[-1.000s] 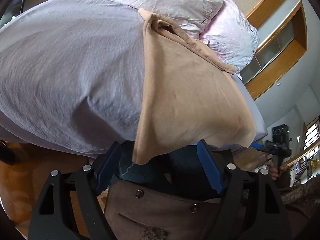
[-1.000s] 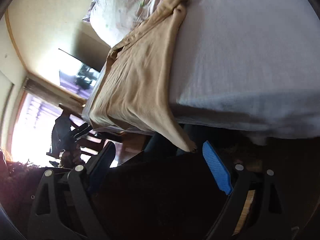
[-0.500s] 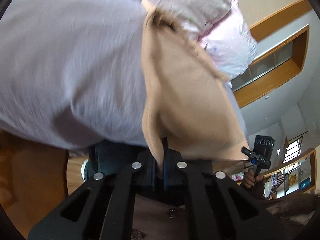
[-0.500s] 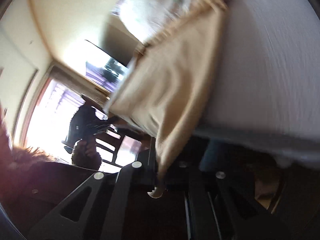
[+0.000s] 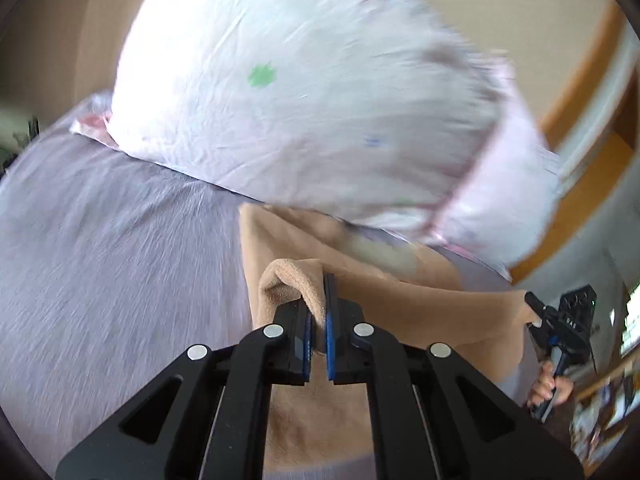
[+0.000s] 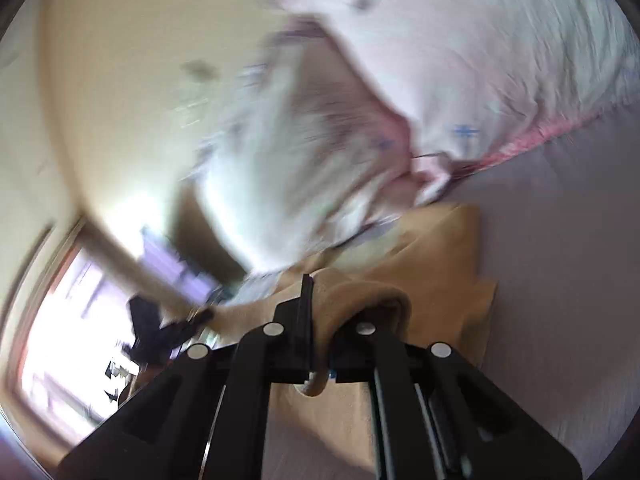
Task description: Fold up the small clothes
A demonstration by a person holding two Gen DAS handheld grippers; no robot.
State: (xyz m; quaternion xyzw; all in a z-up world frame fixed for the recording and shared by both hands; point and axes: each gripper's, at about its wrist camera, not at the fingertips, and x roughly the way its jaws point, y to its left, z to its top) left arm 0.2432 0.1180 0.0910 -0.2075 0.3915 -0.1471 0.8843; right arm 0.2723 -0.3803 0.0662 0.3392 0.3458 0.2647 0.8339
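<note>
- Tan garment: in the left wrist view, the left gripper, jaws apart a second earlier, was clamped on one hem corner and had carried it up the bed toward the pillows.
- Right wrist view: the right gripper had likewise closed on the other corner, so the lengthwise fold looked half made.
- Count: one garment, two grippers, two pillows.

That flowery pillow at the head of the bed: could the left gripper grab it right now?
Probably not as things stand. The left gripper is shut on a corner of the tan garment, so it has no free jaws. The flowery pillow lies just ahead on the lilac sheet, nothing blocking the way.
</note>
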